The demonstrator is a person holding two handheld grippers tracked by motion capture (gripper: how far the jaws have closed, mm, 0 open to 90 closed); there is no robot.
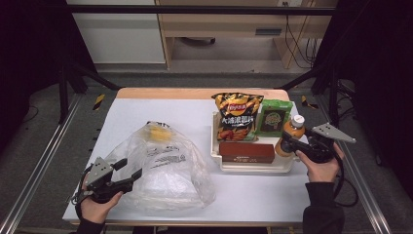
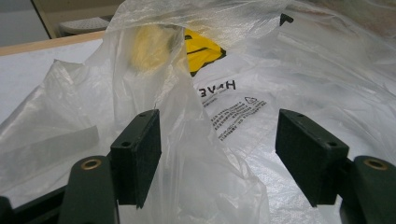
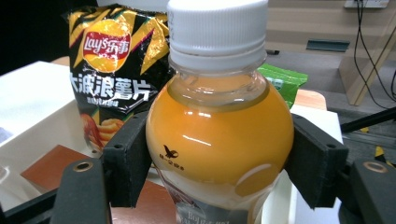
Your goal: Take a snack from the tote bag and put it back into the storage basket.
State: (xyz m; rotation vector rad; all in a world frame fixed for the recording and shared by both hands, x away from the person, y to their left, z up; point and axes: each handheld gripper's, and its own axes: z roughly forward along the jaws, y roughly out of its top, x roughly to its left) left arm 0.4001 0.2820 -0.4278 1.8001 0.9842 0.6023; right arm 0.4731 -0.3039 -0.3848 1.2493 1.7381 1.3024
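An orange drink bottle (image 3: 219, 140) with a white cap stands at the right end of the white tray (image 1: 253, 167). My right gripper (image 1: 291, 141) is open around its bulging body. One pad (image 3: 128, 158) sits right at each side, and I see no squeeze on the bottle. A clear plastic bag (image 1: 163, 168) with a yellow mark lies crumpled at the front left of the table. My left gripper (image 1: 130, 168) is open at the bag's left edge. An upright fold of the bag (image 2: 196, 154) stands loose between its pads (image 2: 308, 154).
The tray also holds a black-and-yellow crisp bag (image 1: 237, 116), a green packet (image 1: 275, 117) and a brown box (image 1: 246, 152). The white tabletop (image 1: 131, 114) is bare at the back left. Metal frame rails (image 1: 39, 161) run along both sides of the table.
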